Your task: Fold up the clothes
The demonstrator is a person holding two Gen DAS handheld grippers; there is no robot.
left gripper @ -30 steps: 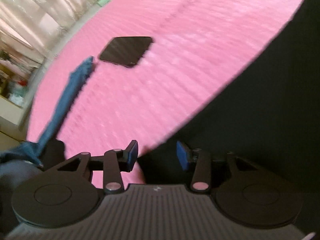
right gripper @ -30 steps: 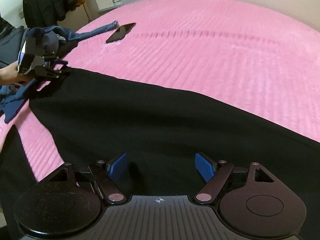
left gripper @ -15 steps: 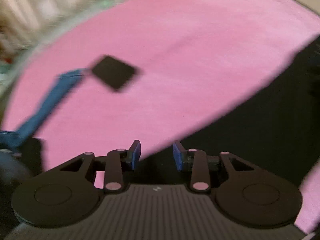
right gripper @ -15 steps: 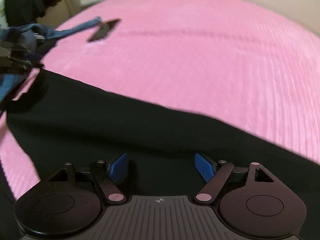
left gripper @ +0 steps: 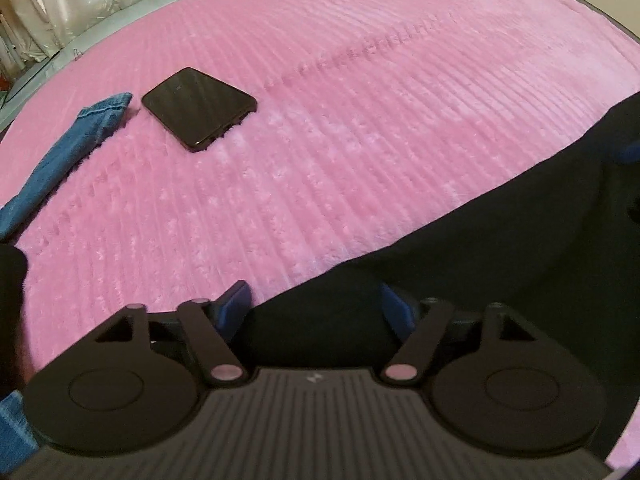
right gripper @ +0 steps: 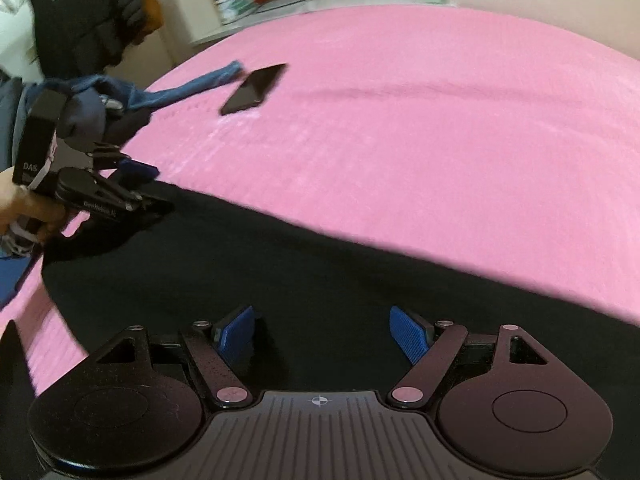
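1. Left wrist: left hand-held gripper (left gripper: 316, 306) jaws opening over black garment (left gripper: 500, 248) edge on pink bed cover (left gripper: 360, 120); phone (left gripper: 199, 107), jeans leg (left gripper: 64, 156) beyond.
2. Right wrist: right hand-held gripper (right gripper: 322, 334) jaws apart above the black garment (right gripper: 280, 280), gripping nothing.

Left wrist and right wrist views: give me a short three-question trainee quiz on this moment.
1. True or false: the phone lies on the black garment.
2. What lies closest beside the phone? A) denim piece B) right claw C) black garment
3. Fill in: the bed cover is ____.

Key: 1 false, it lies on the pink cover; 2 A; 3 pink.
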